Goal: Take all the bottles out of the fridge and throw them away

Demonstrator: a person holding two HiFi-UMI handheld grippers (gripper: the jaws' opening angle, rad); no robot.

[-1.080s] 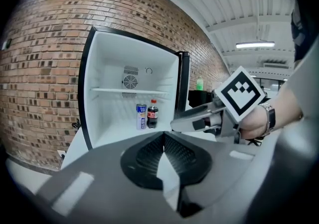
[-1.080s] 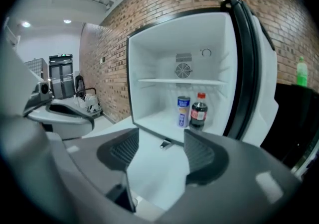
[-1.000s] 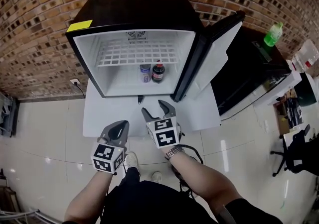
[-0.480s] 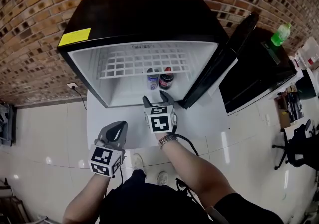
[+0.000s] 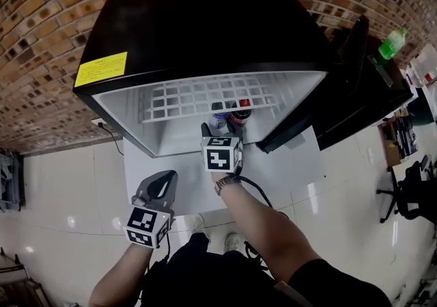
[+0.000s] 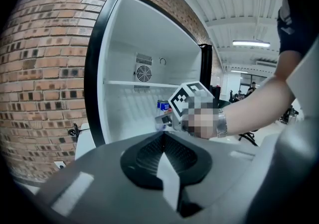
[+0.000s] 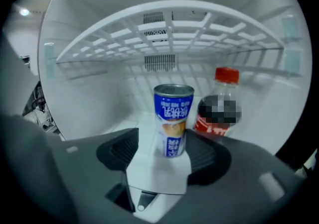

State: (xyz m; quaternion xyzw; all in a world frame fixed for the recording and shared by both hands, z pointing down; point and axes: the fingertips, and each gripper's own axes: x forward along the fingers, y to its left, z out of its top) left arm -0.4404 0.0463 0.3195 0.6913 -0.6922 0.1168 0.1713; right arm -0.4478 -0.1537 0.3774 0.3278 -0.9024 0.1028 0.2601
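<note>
The black mini fridge (image 5: 205, 19) stands open. On its white floor, under the wire shelf (image 7: 169, 34), a dark cola bottle (image 7: 219, 111) with a red cap stands just right of a blue can (image 7: 173, 118). In the head view the cola bottle (image 5: 240, 113) and the can (image 5: 220, 116) show beneath the shelf. My right gripper (image 5: 220, 127) reaches into the fridge mouth, open. In the right gripper view the right gripper (image 7: 167, 136) has its jaws on either side of the can, with gaps. My left gripper (image 5: 164, 176) hangs back over the floor, shut and empty.
The fridge door (image 5: 348, 60) swings out to the right. Beyond it a green bottle (image 5: 392, 43) stands on a black counter. The fridge sits on a white board (image 5: 287, 162) on tiled floor, against a brick wall (image 5: 41, 39). A wall socket with a cable (image 5: 101, 123) is at the left.
My right gripper has moved forward from in front of the fridge into its opening, up to the can and the bottle. The left gripper has stayed low and shut.
</note>
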